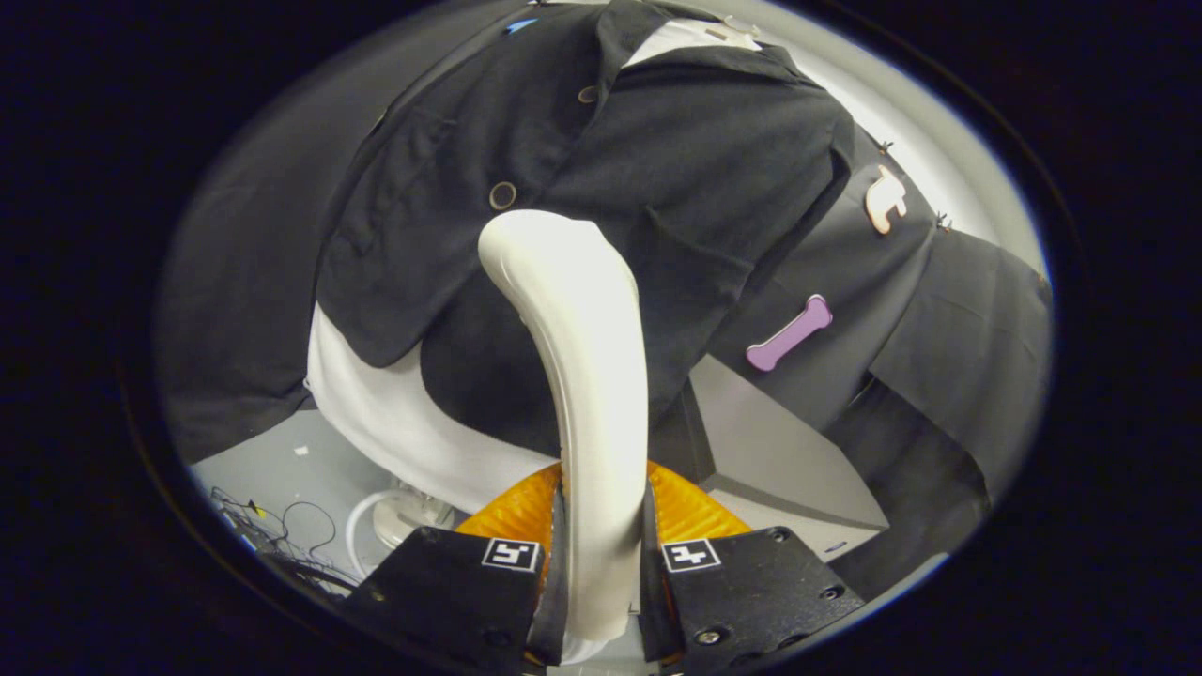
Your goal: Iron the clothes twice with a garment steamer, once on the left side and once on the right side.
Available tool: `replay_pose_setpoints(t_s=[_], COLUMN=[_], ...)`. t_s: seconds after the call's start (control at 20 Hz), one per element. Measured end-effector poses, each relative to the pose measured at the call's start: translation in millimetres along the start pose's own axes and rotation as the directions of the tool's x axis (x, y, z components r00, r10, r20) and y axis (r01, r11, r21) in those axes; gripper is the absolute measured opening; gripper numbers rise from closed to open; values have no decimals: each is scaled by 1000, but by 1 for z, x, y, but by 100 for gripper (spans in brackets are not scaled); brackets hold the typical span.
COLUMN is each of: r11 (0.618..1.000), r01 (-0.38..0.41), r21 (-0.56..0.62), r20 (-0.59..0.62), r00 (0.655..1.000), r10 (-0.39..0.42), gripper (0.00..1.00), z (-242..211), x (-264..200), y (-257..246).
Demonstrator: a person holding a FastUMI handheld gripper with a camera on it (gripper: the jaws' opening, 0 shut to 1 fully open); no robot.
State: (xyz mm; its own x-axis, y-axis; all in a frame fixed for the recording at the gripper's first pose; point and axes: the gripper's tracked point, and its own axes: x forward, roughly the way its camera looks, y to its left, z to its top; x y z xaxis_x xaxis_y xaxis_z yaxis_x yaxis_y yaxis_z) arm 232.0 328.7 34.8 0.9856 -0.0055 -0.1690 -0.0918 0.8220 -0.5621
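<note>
A white garment steamer (577,338) rises from between my fingers and curves forward, its head lying against the clothes. My gripper (601,554) is shut on the steamer's handle, both fingers pressing its sides. The clothes are a black button-up jacket (657,160) worn over a white shirt (385,413), hanging straight ahead. The steamer's head sits near the jacket's middle, just below a round button (502,195), on the lower part of the front panel. A second button (588,94) lies higher up the placket. Part of the jacket's hem is hidden behind the steamer.
A white round base with a hose (399,514) stands on the grey floor beyond my left finger. Dark cables (282,540) lie left of it. A grey box (779,451) sits to the right, below the black cloth wall (939,319).
</note>
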Motion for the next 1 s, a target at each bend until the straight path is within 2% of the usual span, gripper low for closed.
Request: replay_pose_setpoints(t_s=[0.5,0.75,1.0], r11=[997,989,968], r01=[-70,-93,-129], r21=[42,115,216], r20=[-75,-35,54], r00=[995,995,991], r10=[73,98,120], gripper=[34,34,34], z=[-46,-28,19], x=[11,-8,-43], y=[20,1,-38])
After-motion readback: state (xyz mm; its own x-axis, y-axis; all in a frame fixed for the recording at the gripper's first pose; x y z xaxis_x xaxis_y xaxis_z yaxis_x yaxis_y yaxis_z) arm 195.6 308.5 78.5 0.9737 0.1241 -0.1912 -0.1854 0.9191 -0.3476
